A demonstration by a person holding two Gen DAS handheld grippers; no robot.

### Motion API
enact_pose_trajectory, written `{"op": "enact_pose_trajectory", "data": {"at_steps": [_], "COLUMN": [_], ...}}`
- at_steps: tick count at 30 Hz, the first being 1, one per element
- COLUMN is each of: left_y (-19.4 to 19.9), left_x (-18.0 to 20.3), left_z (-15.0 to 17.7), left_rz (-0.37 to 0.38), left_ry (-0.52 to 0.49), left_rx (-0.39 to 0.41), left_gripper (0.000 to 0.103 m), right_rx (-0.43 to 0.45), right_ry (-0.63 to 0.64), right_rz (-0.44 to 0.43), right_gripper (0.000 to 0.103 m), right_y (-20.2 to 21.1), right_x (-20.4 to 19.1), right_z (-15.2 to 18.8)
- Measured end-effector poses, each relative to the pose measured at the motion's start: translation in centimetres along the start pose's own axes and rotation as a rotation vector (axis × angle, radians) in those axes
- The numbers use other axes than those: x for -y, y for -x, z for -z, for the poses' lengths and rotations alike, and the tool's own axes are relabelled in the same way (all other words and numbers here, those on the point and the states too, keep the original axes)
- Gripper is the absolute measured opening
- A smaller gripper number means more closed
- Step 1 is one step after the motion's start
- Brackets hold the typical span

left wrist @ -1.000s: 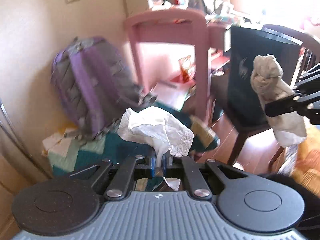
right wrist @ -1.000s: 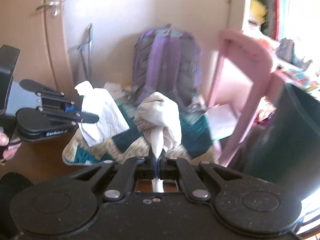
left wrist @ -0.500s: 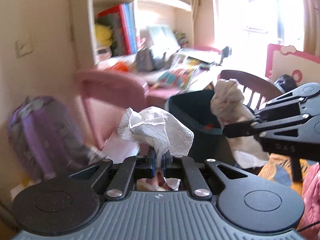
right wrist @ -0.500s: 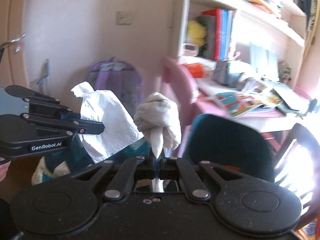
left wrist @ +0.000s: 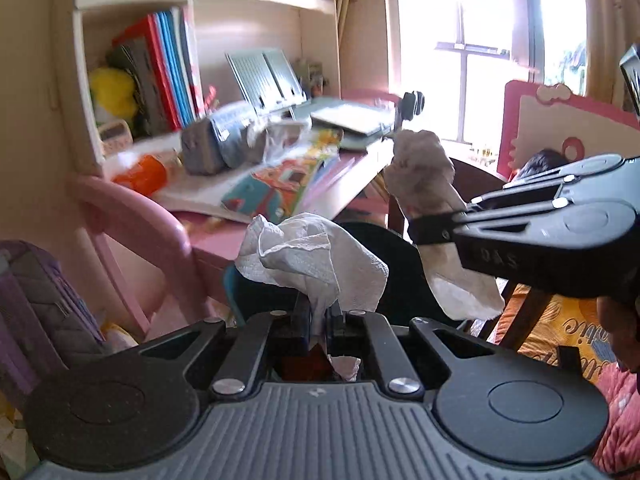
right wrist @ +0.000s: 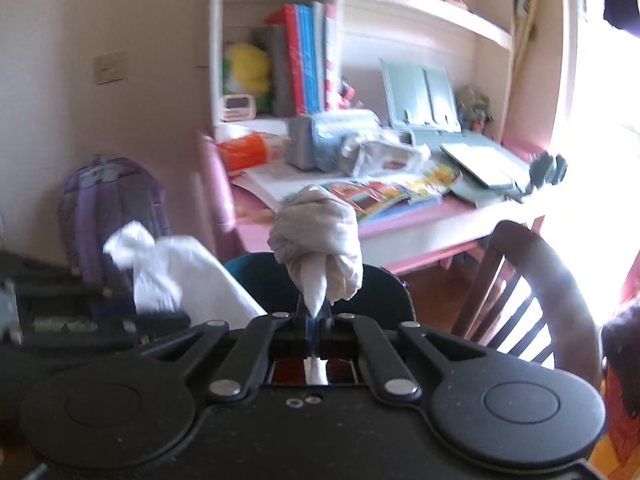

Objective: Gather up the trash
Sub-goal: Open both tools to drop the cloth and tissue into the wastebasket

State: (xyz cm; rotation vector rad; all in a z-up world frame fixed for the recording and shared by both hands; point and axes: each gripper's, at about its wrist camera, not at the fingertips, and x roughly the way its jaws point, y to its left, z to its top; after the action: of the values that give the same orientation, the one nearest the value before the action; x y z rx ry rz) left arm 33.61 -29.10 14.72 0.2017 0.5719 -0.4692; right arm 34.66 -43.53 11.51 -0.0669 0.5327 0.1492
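Observation:
My left gripper (left wrist: 318, 314) is shut on a crumpled white paper towel (left wrist: 308, 260) that bulges above its fingers. My right gripper (right wrist: 314, 314) is shut on a greyish crumpled tissue wad (right wrist: 320, 232). In the left wrist view the right gripper (left wrist: 424, 230) reaches in from the right, holding the greyish wad (left wrist: 422, 168) level with the towel. In the right wrist view the white towel (right wrist: 176, 276) shows blurred at the left. Just beyond and below both grippers stands a dark teal trash bin (right wrist: 384, 296), its rim (left wrist: 376, 236) partly hidden behind the paper.
A pink desk (right wrist: 420, 228) holds books, a plastic bag (right wrist: 380, 154) and a book stand. Shelves with books (right wrist: 304, 56) rise behind it. A purple backpack (right wrist: 108, 208) leans on the wall at left. A dark wooden chair (right wrist: 532, 280) stands at right.
Both grippers have swung right and upward, each still holding its paper. The backpack and quilt slid out to the left; the desk, shelves, window and bin came into view.

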Motion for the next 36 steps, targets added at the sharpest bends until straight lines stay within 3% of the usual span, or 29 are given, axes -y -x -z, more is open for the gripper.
{"op": "enact_pose_trajectory", "data": {"at_steps": [13, 20, 24, 26, 29, 31, 32, 33, 34, 36], "left_y": [-9.7, -11.4, -11.8, -11.7, -11.4, -11.0, -10.8, -10.5, -10.1, -9.4], "left_x": [0.6, 1.1, 1.4, 1.4, 1.3, 1.4, 1.5, 1.5, 1.6, 1.7], "left_z": [0.8, 1.2, 1.6, 1.7, 1.7, 1.7, 1.7, 1.7, 1.7, 1.7], "left_rz": [-0.031, -0.021, -0.02, -0.019, -0.023, -0.029, -0.031, -0.034, -0.038, -0.043], "left_ry": [0.01, 0.003, -0.001, 0.006, 0.013, 0.005, 0.003, 0.002, -0.002, -0.008], "left_rx": [-0.207, -0.252, -0.276, -0.277, -0.268, -0.257, -0.248, -0.235, -0.218, -0.2], "left_gripper": [0.007, 0.007, 0.007, 0.008, 0.017, 0.036, 0.043, 0.058, 0.066, 0.067], "right_rx": [-0.194, -0.223, -0.217, -0.209, -0.201, -0.188, -0.181, -0.176, -0.173, -0.164], "right_ry": [-0.067, -0.032, -0.029, -0.029, -0.034, -0.03, -0.028, -0.027, -0.028, -0.029], "right_rz": [0.036, 0.036, 0.036, 0.045, 0.047, 0.055, 0.062, 0.065, 0.065, 0.07], "right_gripper": [0.007, 0.015, 0.028, 0.03, 0.032, 0.04, 0.04, 0.041, 0.041, 0.042], "right_y": [-9.2, -9.8, -9.7, -9.3, -8.8, -8.3, -7.9, -7.6, -7.2, -6.6], "right_x": [3.0, 2.5, 2.3, 2.3, 2.3, 2.2, 2.2, 2.2, 2.2, 2.1], "right_z": [2.6, 3.2, 3.2, 3.2, 3.1, 2.9, 2.8, 2.6, 2.5, 2.3]}}
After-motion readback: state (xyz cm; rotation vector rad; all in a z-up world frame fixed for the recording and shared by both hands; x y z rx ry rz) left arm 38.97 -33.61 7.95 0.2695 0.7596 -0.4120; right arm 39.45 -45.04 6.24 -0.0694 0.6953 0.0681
